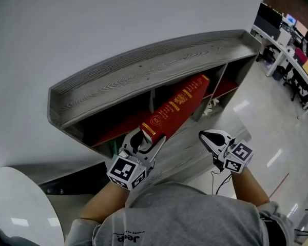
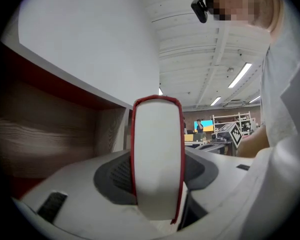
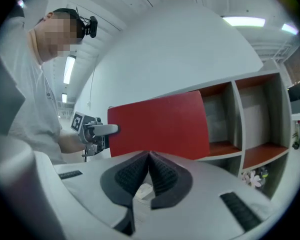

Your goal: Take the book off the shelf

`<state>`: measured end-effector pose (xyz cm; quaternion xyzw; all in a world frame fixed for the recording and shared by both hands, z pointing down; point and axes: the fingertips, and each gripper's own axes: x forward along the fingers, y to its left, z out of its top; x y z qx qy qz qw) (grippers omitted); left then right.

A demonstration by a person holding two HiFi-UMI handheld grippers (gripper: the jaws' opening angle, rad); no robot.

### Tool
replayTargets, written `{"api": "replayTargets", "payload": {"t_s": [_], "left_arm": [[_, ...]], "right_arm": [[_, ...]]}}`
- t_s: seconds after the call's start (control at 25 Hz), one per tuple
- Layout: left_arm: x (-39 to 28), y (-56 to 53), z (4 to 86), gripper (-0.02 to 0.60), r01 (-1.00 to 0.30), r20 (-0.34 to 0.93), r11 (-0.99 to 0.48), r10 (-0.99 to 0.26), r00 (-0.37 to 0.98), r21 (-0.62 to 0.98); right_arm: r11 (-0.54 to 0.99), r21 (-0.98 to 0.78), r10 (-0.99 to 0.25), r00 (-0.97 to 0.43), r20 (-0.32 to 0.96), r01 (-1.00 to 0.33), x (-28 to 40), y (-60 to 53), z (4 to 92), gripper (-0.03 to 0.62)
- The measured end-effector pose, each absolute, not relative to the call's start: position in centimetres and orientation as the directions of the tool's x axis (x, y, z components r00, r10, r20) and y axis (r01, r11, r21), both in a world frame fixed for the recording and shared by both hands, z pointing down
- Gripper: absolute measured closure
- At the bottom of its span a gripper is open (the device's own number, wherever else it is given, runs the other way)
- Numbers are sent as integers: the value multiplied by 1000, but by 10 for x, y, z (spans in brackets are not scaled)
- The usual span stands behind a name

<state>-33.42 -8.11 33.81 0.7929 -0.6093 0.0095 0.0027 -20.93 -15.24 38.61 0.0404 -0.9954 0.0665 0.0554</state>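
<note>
- Wall [image 1: 118, 19]: one, plain white, behind everything.
- Shelf [image 1: 159, 65]: one, against the wall. Grey wood-grain boards, red lining inside. Three openings show in the row under the top board in the head view. A lower row is only partly in view, so its count is not taken.
- Bench [image 1: 15, 204]: one, round white top, at the lower left of the head view, well apart from the book.
- Book [image 1: 177, 104]: one, red cover with gold print. It is tilted: the far end sits inside the middle opening of the upper row, and the near end sticks out past the shelf front toward the person. Only partly clear of the shelf.
- Left hand-held gripper [image 1: 146, 139]: one. Jaws stand apart and pinch the book's near end. Its own view shows the pale page edge with a red cover rim on either side, upright between the two pads.
- Right hand-held gripper [image 3: 149, 156]: one. Pads pressed together, nothing between them. It sits in front of the shelf, to the right of the book in the head view, and does not touch the book.
- Marker cubes: two, one on the left gripper [image 1: 126, 170] and one on the right [image 1: 239, 157].
- Flowers [image 3: 254, 176]: one small white cluster in a lower opening toward the right.
</note>
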Motion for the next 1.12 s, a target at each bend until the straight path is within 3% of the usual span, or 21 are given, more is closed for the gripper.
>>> {"api": "replayTargets", "payload": {"t_s": [0.36,0.68,1.12], "left_arm": [[-304,-63,349,330,-898,7,-439,-898,439,29],[-237,-91,349,330,-802,-9,-588,-807,591,106],[-165,-185,398,330,-706,7,-629,-745,667,325]], "right_arm": [[949,-113,-277,-951,136,-293,-159,-111,391,588],[869,-97,-470,-871,141,-485,-68,-101,384,587],[778,-111,-605,-785,134,-619,31,-149,405,588]]}}
